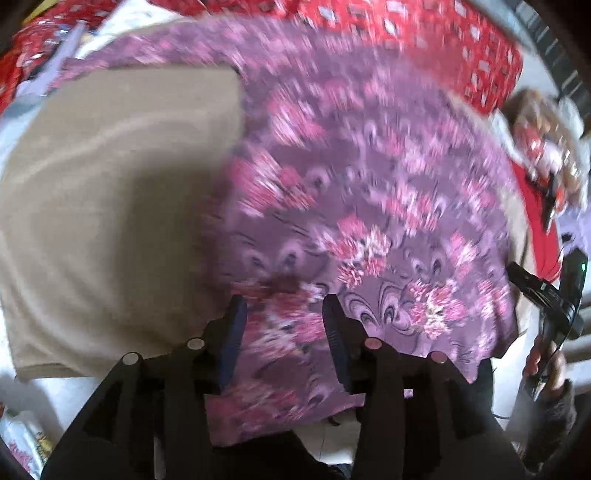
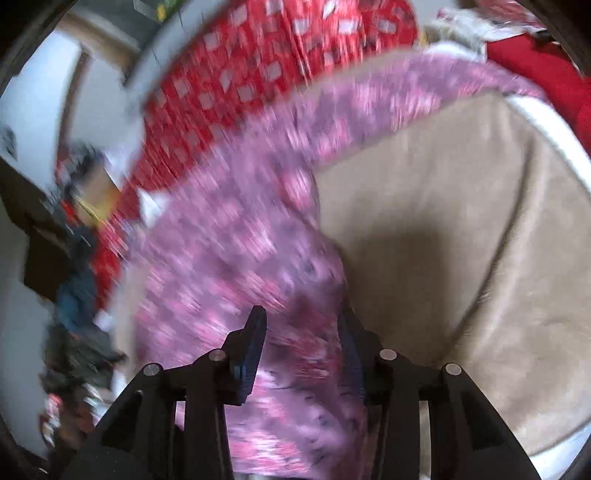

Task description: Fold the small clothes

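Observation:
A purple garment with pink flowers (image 1: 362, 192) lies spread over a beige cloth (image 1: 110, 206). It also shows in the right wrist view (image 2: 236, 251), blurred by motion. My left gripper (image 1: 282, 314) is open, its jaws apart just above the garment's near part. My right gripper (image 2: 301, 325) is open over the garment's near edge, next to the beige cloth (image 2: 461, 240). The right gripper and the hand that holds it show at the right edge of the left wrist view (image 1: 546, 295).
A red cloth with white squares (image 1: 424, 33) lies behind the garment; it also shows in the right wrist view (image 2: 258, 74). A plain red cloth (image 2: 546, 74) lies at the far right. Dark clutter (image 2: 77, 288) sits at the left.

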Available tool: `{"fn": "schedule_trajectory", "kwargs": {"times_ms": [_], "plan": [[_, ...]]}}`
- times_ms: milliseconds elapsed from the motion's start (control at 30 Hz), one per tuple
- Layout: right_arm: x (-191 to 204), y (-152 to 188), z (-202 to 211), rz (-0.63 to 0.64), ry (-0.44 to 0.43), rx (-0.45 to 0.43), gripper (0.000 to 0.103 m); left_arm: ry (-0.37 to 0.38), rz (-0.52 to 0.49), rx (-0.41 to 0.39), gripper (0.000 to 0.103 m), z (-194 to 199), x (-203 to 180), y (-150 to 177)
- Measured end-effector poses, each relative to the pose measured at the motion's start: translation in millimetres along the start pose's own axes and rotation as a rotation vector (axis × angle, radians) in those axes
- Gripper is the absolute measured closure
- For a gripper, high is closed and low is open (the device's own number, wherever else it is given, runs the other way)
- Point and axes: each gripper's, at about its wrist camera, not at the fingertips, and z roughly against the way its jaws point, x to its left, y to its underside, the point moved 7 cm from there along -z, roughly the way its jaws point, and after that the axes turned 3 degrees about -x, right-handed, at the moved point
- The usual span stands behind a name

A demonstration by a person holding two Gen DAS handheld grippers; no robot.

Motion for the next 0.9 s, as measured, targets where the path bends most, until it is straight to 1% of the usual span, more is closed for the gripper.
{"fn": "schedule_trajectory", "kwargs": {"times_ms": [33,67,100,167,200,233,267,300,367,433,467,500,533,567,600,633,667,700,733,767,800,833,867,900], "plan": [[-2.4,5.0,-15.9,0.022,0.052,0.064,0.071,-0.004,-0.011,0.025,0.062,-9.3,-5.1,-0.4],[-1.5,4.1,-21.8,0.035,0.064,0.09,0.073,-0.005,-0.019,0.037,0.062,-11.9,-8.5,0.0],[0.7,-4.3,-19.9,0.036,0.055,0.073,0.07,0.002,-0.03,0.043,0.062,-15.0,-13.3,-1.1],[2.2,-34.5,-3.6,-0.002,0.006,-0.018,0.069,0.02,-0.049,0.033,0.062,-15.7,-19.8,-6.0],[-0.8,-55.5,5.3,-0.041,-0.015,-0.078,0.057,0.028,-0.055,0.027,0.062,-15.6,-22.3,-10.0],[-4.6,-76.1,9.1,-0.084,-0.043,-0.124,0.05,0.037,-0.056,0.021,0.062,-15.2,-24.1,-14.5],[-9.2,-93.4,5.3,-0.122,-0.061,-0.143,0.041,0.048,-0.055,0.016,0.062,-14.4,-25.9,-17.5],[-13.0,-104.1,-2.2,-0.148,-0.067,-0.142,0.041,0.065,-0.054,0.008,0.062,-14.2,-28.1,-21.1],[-20.8,-124.5,-37.0,-0.223,-0.082,-0.095,0.041,0.085,-0.057,-0.005,0.062,-11.9,-30.2,-29.7],[-22.1,-132.5,-71.2,-0.28,-0.099,-0.045,0.041,0.089,-0.064,-0.022,0.062,-8.1,-33.0,-38.2],[-18.7,-135.9,-84.5,-0.304,-0.118,-0.051,0.042,0.087,-0.067,-0.037,0.062,-5.3,-32.2,-47.3],[-14.4,-138.4,-87.6,-0.304,-0.122,-0.083,0.062,0.084,-0.069,-0.053,0.062,-3.7,-34.5,-53.0],[-8.5,-145.8,-88.5,-0.284,-0.111,-0.123,0.085,0.078,-0.071,-0.069,0.062,-1.8,-34.5,-61.0],[-3.7,-152.0,-89.1,-0.258,-0.087,-0.127,0.096,0.069,-0.07,-0.09,0.061,-0.5,-37.2,-69.4],[-5.0,-160.7,-81.1,-0.246,-0.069,-0.15,0.096,0.058,-0.068,-0.112,0.059,0.9,-37.4,-80.7],[-6.6,-170.4,-67.8,-0.237,-0.061,-0.209,0.096,0.048,-0.063,-0.132,0.054,0.4,-36.5,-90.7],[-12.2,-179.7,-50.4,-0.238,-0.052,-0.273,0.096,0.04,-0.056,-0.149,0.051,0.2,-35.0,-101.0],[-19.5,-186.0,-37.6,-0.248,-0.048,-0.31,0.096,0.033,-0.048,-0.169,0.05,-1.0,-31.9,-111.3],[-29.0,-193.2,-27.9,-0.261,-0.038,-0.338,0.096,0.019,-0.039,-0.178,0.048,-6.7,-30.5,-119.7],[-37.9,-197.0,-26.5,-0.263,-0.015,-0.339,0.098,-0.008,-0.026,-0.183,0.047,-20.2,-32.1,-128.4],[-44.4,-196.5,-30.4,-0.256,0.027,-0.324,0.1,-0.033,-0.021,-0.177,0.047,-30.1,-28.7,-131.1],[-54.1,-193.5,-42.5,-0.241,0.085,-0.272,0.1,-0.057,-0.017,-0.157,0.047,-40.9,-26.5,-132.3],[-62.5,-185.2,-63.0,-0.247,0.106,-0.161,0.102,-0.076,-0.015,-0.126,0.047,-52.5,-25.9,-131.0],[-66.5,-178.4,-70.4,-0.267,0.095,-0.118,0.102,-0.08,-0.019,-0.099,0.047,-62.3,-25.4,-128.2]]}}
